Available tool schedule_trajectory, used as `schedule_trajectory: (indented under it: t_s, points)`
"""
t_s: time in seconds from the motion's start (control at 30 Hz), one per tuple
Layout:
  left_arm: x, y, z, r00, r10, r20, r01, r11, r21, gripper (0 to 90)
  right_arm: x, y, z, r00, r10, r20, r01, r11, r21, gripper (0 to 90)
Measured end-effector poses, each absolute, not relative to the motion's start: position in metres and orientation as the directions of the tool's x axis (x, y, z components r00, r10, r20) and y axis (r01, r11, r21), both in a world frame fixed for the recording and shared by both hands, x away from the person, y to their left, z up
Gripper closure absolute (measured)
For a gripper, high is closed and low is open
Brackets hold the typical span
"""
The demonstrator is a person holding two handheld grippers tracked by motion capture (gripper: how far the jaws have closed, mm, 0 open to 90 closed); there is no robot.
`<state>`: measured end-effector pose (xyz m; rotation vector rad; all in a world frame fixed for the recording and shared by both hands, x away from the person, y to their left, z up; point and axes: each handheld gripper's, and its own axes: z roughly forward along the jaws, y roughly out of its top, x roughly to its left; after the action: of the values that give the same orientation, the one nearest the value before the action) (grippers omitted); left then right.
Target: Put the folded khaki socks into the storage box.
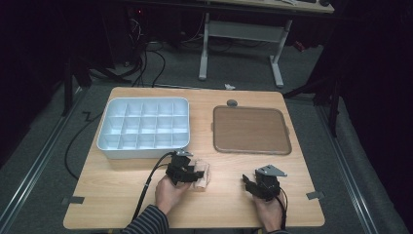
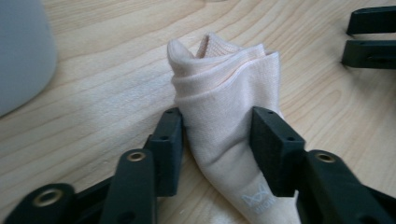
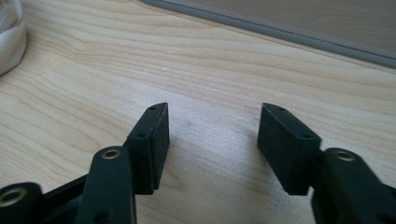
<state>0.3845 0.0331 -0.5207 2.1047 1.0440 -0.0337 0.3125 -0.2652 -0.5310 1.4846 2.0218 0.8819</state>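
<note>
Two tools, left tool pinching folded sock, heel end cut off.

A white compartment tray with a grid of small cells sits on the left half of the light wooden counter. Well apart to its right lies a flat brown tray with a grey rim. A small grey disc rests just beyond that tray's far edge. Behind the counter stands a white-legged desk, with dark cables on the grey floor.
</note>
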Motion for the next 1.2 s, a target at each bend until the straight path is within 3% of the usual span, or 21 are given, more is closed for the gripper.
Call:
schedule_trajectory:
  t_s: [0.3,0.47,0.7,1.2]
  points:
    - [0.384,0.029,-0.516,0.698,0.636,-0.327,0.669,-0.418,0.614,71.7,0.314,-0.262,-0.531,-0.301,0.954,-0.019,0.649,0.219,0.729,37.2]
    - [0.384,0.029,-0.514,0.715,0.620,-0.323,0.657,-0.438,0.613,74.7,0.314,-0.262,-0.531,-0.302,0.953,-0.018,0.648,0.219,0.729,37.0]
    - [0.388,0.035,-0.514,0.712,0.593,-0.376,0.676,-0.433,0.596,76.5,0.314,-0.262,-0.531,-0.303,0.953,-0.015,0.649,0.218,0.729,36.9]
    - [0.387,0.064,-0.497,0.703,0.602,-0.379,0.675,-0.394,0.624,77.2,0.316,-0.261,-0.531,-0.326,0.945,-0.015,0.643,0.234,0.729,38.3]
